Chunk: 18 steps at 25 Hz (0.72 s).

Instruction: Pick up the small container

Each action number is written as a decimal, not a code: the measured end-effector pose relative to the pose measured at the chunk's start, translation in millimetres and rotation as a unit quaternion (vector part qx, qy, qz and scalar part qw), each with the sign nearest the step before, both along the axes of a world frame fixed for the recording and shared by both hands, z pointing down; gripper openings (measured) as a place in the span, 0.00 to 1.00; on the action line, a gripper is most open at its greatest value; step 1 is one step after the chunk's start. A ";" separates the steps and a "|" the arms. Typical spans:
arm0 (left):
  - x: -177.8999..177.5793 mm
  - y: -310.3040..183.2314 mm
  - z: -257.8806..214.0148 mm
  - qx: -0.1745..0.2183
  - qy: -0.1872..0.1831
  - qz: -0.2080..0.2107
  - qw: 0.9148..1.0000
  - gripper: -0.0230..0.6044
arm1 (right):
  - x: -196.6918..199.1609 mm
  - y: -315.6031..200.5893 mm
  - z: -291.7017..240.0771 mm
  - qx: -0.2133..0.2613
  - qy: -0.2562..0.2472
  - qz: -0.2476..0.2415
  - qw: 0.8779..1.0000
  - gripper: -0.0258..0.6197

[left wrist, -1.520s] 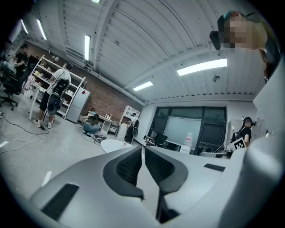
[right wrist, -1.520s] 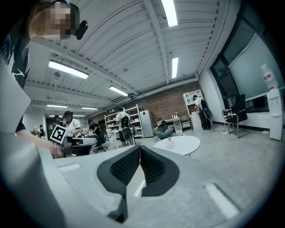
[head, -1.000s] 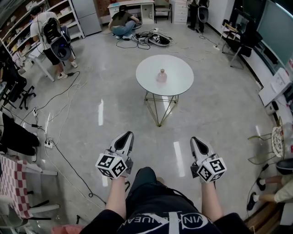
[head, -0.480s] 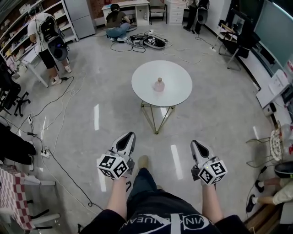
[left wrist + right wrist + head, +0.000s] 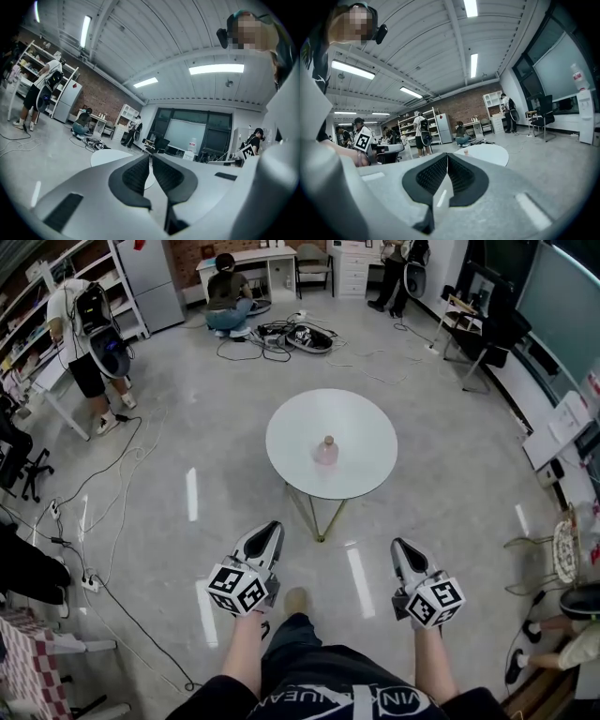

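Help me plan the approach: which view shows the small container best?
Head view: the small container stands whole on the round table. The right gripper view shows only a distant speck; the left gripper view shows none of it.

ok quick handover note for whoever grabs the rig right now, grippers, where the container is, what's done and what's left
Left gripper: jaws together, empty.
Right gripper: jaws together, empty.
Both are held low in front of the person, well short of the table.
Small container: upright near the middle of the round white table, untouched.
Done: nothing picked up yet.
Left: step up to the table, open one gripper, close on the container, lift it.
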State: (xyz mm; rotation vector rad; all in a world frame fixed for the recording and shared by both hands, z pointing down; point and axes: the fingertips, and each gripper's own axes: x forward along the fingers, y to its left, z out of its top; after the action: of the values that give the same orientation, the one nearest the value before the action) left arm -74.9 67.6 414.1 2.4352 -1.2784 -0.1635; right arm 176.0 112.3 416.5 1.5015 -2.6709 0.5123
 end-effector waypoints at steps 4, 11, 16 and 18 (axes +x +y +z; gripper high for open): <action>-7.0 -32.8 4.7 -0.003 0.000 0.011 1.000 0.07 | -12.5 -28.9 4.2 -0.008 0.002 0.003 1.000 0.05; -22.6 -90.2 15.4 -0.016 0.006 0.025 1.000 0.07 | -38.6 -75.5 11.9 -0.022 0.003 0.004 1.000 0.05; -22.1 -120.4 26.0 -0.020 0.006 0.050 0.999 0.07 | -50.5 -101.8 18.2 -0.024 0.002 0.012 1.000 0.05; -19.2 -128.4 30.9 -0.022 0.008 0.060 0.998 0.07 | -52.8 -108.3 22.0 -0.027 0.000 0.014 1.000 0.05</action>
State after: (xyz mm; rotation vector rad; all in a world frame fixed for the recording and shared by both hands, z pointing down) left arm -94.1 -60.8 445.0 2.4599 -1.1128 -0.1216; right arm 123.2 4.0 438.4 1.5254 -2.6170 0.5809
